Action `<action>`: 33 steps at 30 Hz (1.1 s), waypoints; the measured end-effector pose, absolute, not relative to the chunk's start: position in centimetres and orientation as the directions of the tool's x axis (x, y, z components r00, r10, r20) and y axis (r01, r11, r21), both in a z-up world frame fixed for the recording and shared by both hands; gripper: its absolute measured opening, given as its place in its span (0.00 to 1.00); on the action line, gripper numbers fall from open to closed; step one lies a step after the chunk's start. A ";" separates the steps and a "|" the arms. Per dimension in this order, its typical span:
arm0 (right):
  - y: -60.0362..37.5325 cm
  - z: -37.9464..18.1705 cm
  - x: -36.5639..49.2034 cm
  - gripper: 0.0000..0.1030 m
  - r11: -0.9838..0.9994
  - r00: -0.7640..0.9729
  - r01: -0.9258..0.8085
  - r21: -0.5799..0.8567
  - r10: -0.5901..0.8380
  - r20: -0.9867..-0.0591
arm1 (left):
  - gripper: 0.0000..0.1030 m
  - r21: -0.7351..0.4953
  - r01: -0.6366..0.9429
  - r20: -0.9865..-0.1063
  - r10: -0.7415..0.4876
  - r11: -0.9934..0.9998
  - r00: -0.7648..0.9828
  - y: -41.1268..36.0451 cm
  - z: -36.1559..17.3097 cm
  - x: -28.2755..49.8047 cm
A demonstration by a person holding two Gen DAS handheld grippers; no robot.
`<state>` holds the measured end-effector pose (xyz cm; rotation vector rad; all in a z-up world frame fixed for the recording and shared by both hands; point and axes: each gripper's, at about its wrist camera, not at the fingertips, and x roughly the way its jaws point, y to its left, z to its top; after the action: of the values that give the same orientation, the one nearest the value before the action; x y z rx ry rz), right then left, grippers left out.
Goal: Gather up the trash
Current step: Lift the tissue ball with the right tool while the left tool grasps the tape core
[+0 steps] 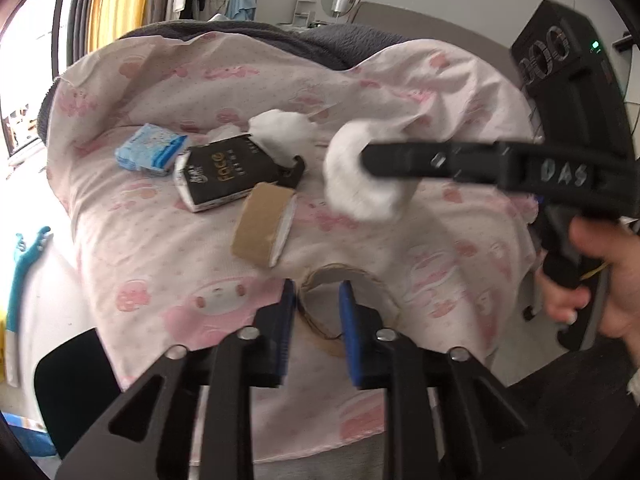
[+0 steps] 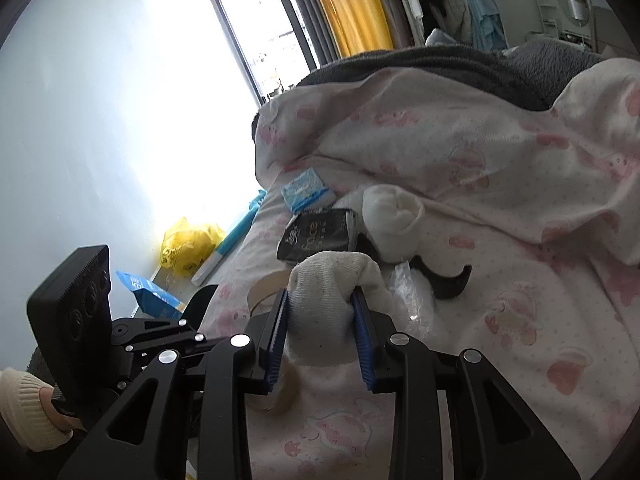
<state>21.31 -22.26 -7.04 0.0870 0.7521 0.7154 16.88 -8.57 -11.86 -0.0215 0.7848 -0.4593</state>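
While the right claw (image 2: 322, 320) is closed on a white sock (image 2: 332, 292) above the bed (image 2: 500, 280), the left claw (image 1: 316, 300) grips the rim of a tape ring (image 1: 352, 280) lying on it.

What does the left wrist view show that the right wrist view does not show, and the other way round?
Only the left wrist view: the left gripper at a tape ring, and the right hand.

Only the right wrist view: a yellow bag and a blue carton on the floor.

Both: the right gripper shut on a white sock, the black tissue pack, the blue tissue pack, a second sock and the pink quilt.
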 end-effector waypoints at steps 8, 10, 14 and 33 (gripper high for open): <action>-21.5 -5.3 21.3 0.31 0.758 0.544 -0.568 0.321 0.638 -0.545 | 0.16 -0.161 0.402 -0.686 -0.395 0.901 0.611 -8.6 -11.7 16.5; -21.2 -5.1 21.2 0.31 0.757 0.549 -0.570 0.319 0.640 -0.537 | 0.12 -0.156 0.403 -0.684 -0.393 0.902 0.614 -8.6 -11.5 16.5; -21.0 -4.3 21.2 0.31 0.757 0.570 -0.567 0.324 0.645 -0.510 | 0.08 -0.165 0.394 -0.672 -0.396 0.904 0.626 -8.0 -11.1 16.3; -18.4 -2.7 22.1 0.31 0.687 0.564 -0.562 0.461 0.726 -0.394 | 0.07 -0.192 0.232 -0.570 -0.300 0.954 0.765 -1.2 -6.8 15.2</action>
<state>22.07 -18.42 -2.68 0.2993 0.5981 0.7707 15.16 -1.22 -6.79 -0.1123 0.6380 -0.2899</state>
